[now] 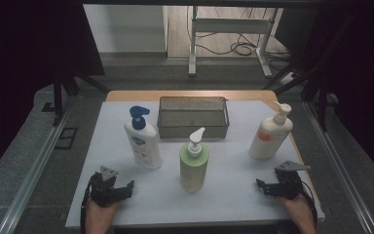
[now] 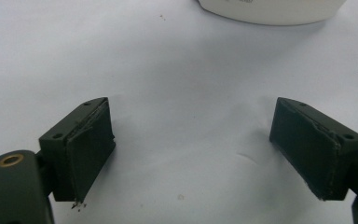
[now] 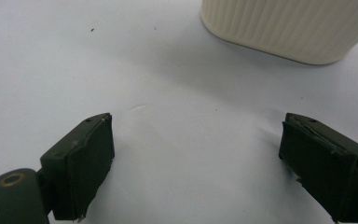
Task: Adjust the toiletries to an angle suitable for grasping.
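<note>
Jaws wide over white table (image 1: 233,195), dark room.

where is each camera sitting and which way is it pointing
High view: above the person's side, looking forward and down on the table, three pump bottles and a mesh basket; both hands show, with the left gripper and right gripper.
Left gripper view: rides the left gripper, low over the table, jaws apart, facing the blue-pump bottle.
Right gripper view: rides the right gripper, jaws apart, facing the cream bottle.
Shared: each bottle base also shows in the high view.
</note>
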`<state>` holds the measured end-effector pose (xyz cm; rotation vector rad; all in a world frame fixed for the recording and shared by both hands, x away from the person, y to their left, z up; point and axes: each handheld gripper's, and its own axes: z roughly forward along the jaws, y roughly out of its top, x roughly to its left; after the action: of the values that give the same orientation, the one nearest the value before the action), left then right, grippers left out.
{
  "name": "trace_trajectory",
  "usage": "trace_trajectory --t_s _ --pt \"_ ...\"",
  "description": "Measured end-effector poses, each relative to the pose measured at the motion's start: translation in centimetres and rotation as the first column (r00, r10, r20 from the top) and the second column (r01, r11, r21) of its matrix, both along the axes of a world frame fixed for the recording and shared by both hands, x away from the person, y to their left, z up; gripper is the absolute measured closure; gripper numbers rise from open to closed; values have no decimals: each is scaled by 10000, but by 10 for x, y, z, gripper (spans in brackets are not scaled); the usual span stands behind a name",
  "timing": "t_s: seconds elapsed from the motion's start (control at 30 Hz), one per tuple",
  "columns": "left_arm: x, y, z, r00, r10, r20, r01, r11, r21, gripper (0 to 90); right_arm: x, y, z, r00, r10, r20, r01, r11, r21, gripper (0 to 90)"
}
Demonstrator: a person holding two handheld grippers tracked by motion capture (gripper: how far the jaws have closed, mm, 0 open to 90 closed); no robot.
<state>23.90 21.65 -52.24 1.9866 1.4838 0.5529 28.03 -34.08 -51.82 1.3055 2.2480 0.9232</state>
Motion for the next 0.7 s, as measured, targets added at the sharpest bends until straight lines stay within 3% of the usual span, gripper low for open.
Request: trace_trajectory --t_s 0.7 --pt "1 1 -1 10000 2 -25 -2 10000 -74 123 0 0 0 10000 5 -16 -5 10000 -18 100"
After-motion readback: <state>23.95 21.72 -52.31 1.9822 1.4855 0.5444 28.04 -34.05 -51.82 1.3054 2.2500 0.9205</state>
